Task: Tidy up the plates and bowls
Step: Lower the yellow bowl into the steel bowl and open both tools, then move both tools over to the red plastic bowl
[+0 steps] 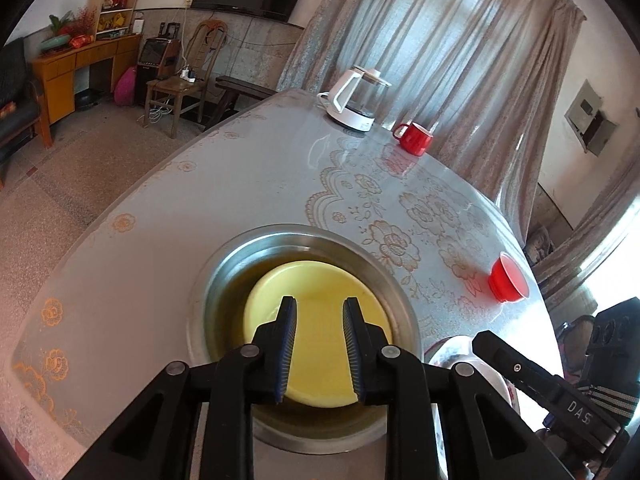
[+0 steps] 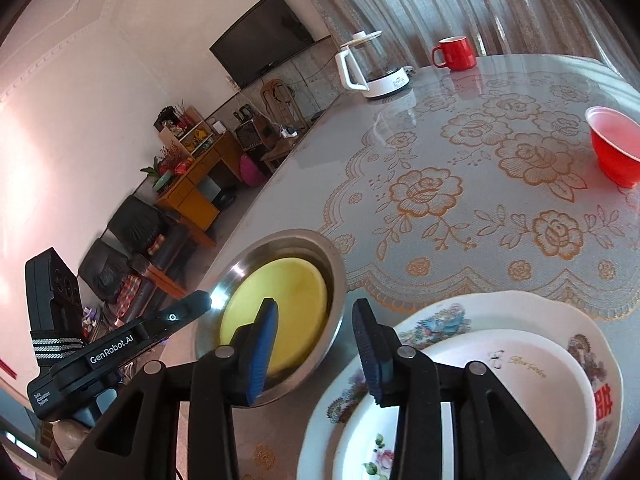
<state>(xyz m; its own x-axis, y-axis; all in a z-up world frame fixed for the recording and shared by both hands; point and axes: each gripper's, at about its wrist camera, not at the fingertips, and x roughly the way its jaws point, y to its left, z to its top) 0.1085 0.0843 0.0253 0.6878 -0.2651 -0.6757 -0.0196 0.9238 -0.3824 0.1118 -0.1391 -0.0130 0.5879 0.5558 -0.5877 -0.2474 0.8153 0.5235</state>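
Left wrist view: the left gripper points down at a round table covered with a grey cloth patterned with orange roses. Its two blue-padded fingers stand a little apart, with nothing between them and no contact with anything. Directly beneath them sits a steel bowl, and a yellow plate lies flat inside it. At the lower right edge, part of a stack of white plates shows just beside the steel bowl, with the black body of the right gripper above it. Farther out on the table, near its right edge, stands a small red bowl. At the far side stand a white kettle and a red mug, close to each other. Curtains hang behind the table.

Right wrist view: the right gripper is angled down over the near edge of the table. Its blue-padded fingers are moderately apart and hold nothing. The gap between them falls between the steel bowl on the left and the plate stack on the right. The yellow plate lies inside the steel bowl. On the right, a plain white plate rests on a larger floral plate. The left gripper shows at the lower left, beside the steel bowl; whether its fingers are apart cannot be told from this view. The red bowl sits at the right edge, well apart from the stack. The kettle and the red mug stand at the far side.
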